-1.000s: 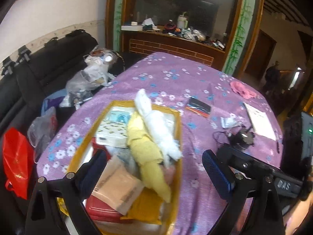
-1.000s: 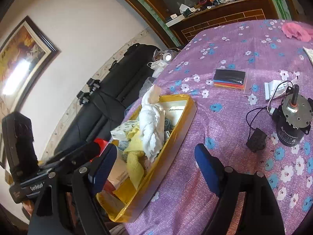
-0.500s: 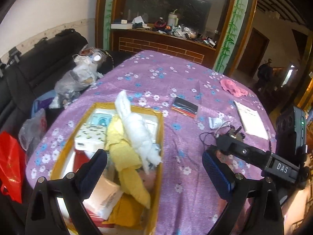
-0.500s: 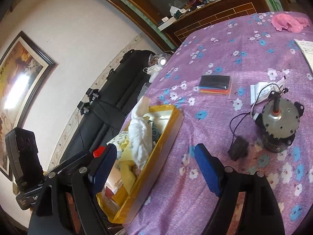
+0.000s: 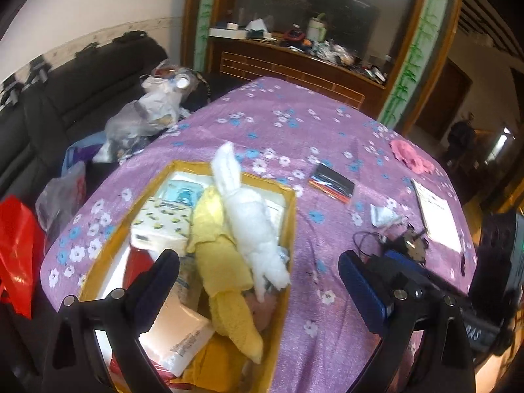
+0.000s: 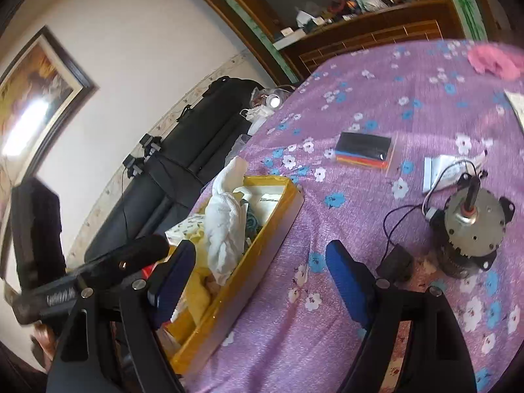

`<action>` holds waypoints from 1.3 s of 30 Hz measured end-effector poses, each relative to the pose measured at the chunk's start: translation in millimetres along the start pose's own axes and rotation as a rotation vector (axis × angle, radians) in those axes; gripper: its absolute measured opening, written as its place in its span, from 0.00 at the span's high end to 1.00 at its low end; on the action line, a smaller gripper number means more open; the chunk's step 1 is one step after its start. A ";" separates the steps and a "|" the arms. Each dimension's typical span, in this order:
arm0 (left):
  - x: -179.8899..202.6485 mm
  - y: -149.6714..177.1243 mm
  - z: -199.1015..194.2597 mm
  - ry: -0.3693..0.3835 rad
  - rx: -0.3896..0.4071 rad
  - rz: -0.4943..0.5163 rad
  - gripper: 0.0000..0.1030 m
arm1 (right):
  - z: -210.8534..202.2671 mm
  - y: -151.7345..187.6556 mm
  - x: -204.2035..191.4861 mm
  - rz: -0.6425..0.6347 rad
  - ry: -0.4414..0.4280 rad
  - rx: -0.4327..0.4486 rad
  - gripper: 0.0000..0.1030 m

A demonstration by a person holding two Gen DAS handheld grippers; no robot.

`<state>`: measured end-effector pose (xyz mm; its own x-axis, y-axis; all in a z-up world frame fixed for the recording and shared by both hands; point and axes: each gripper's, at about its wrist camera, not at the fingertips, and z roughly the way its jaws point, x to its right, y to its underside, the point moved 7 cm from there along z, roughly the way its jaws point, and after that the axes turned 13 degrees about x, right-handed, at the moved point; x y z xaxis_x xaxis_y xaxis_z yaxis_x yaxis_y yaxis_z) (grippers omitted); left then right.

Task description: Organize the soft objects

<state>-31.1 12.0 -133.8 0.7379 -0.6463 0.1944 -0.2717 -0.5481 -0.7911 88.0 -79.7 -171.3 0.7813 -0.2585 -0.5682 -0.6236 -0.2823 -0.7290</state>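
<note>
Both hand-held grippers, left [image 5: 258, 281] and right [image 6: 258, 275], are hanging released and empty above the counter [image 5: 327, 137]. The towels [image 5: 252, 226] are lying heaped in the box [image 5: 290, 229] (one overhanging), so a careless pinch risks dragging neighbours out.

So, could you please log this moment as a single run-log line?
left gripper: open, over yellow tray | right gripper: open, empty | white cloth: atop yellow cloth in tray

Left tool [image 5: 258, 281] drawn back and lifted from the yellow tray [image 5: 288, 229] compared with a second ago, more of the purple bench [image 5: 294, 121] in view, right tool [image 6: 260, 268] swung slightly, motor [image 6: 471, 229] now nearer its right finger.
</note>
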 end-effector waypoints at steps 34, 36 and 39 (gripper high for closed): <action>52.5 -8.3 17.3 0.146 -0.066 0.058 0.04 | 7.2 -79.0 211.8 0.297 0.217 -0.170 0.36; 60.2 -10.2 26.5 0.152 -0.081 0.066 0.04 | 12.8 -70.6 214.9 0.317 0.212 -0.191 0.43; 75.1 -13.8 42.6 0.181 -0.122 0.068 0.04 | 14.5 -66.1 212.4 0.310 0.228 -0.201 0.48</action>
<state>54.4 -6.4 -133.0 0.5953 -0.7626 0.2532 -0.3975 -0.5533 -0.7320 295.6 -102.6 -249.3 0.5442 -0.5505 -0.6331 -0.8383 -0.3277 -0.4357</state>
